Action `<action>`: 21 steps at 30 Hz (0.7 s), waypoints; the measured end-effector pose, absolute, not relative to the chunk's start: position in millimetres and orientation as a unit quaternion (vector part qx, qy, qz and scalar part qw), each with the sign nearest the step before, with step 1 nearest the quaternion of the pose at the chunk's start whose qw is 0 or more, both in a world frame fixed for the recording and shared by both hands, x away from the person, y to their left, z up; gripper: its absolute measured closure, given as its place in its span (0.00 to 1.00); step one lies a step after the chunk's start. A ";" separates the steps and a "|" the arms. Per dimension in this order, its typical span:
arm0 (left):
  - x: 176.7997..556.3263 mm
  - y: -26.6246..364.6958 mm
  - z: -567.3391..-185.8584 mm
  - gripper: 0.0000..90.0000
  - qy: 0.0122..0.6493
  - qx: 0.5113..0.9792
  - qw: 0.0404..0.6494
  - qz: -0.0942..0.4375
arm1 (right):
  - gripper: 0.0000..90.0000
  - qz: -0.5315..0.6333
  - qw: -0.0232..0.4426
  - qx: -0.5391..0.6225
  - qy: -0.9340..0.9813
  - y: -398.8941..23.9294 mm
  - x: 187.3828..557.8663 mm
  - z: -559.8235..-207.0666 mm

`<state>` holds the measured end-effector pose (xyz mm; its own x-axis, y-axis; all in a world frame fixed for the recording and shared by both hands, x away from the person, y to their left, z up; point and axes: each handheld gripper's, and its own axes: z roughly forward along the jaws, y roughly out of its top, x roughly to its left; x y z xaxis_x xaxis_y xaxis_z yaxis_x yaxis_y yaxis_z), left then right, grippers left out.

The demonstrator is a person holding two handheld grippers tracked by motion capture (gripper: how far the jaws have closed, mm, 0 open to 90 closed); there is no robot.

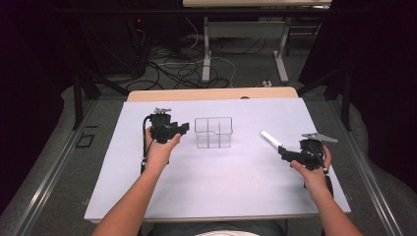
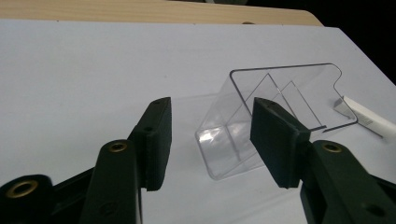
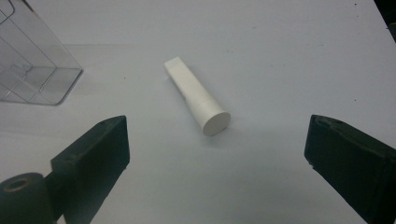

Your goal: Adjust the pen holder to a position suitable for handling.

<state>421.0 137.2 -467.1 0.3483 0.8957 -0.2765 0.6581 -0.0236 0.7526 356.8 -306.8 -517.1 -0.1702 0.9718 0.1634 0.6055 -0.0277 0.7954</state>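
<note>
With your right claw point(image 3: 217, 154) spread wide before the white tube point(image 3: 196, 95) lying on the table point(image 1: 221, 187) — and your left claw point(image 2: 210, 140) open beside the clear divided box point(image 1: 213, 132) — square up across the tube's middle before closing.

Table cover point(image 1: 216, 182): pale lilac-white, plain, no pattern.
Table edge point(image 1: 211, 93), far side: light wood tone.
Divided box point(image 1: 213, 132), centre: clear, colourless.
Tube point(image 1: 271, 138), right: plain white.
Left gripper point(image 1: 183, 128): black, brass-coloured rivets.
Right gripper point(image 1: 281, 150): black, grey top plate.
</note>
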 end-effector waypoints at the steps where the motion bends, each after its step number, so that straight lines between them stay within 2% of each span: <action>1: 420.3 140.0 -467.6 0.52 0.549 0.705 0.424 0.145 | 0.09 0.392 0.232 0.600 0.658 -306.8 356.8 -517.0; 6: 416.2 149.8 -471.1 0.42 0.544 0.704 0.428 0.158 | 0.17 0.392 0.235 0.599 0.657 -308.0 356.7 -516.1; 10: 410.1 156.8 -477.0 0.38 0.528 0.710 0.436 0.162 | 0.18 0.399 0.248 0.591 0.656 -309.1 355.7 -514.7; 15: 399.9 168.6 -483.2 0.31 0.490 0.736 0.424 0.196 | 0.28 0.400 0.254 0.579 0.664 -309.5 355.2 -515.7; 21: 389.2 176.4 -488.8 0.22 0.468 0.747 0.426 0.205 | 0.38 0.399 0.231 0.566 0.683 -311.6 357.5 -517.9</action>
<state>389.2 176.4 -488.8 0.4790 0.8730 -0.0919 0.5245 -0.2007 0.8274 357.5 -311.6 -517.9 -0.2522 0.9581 0.1360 0.5898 0.0408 0.8065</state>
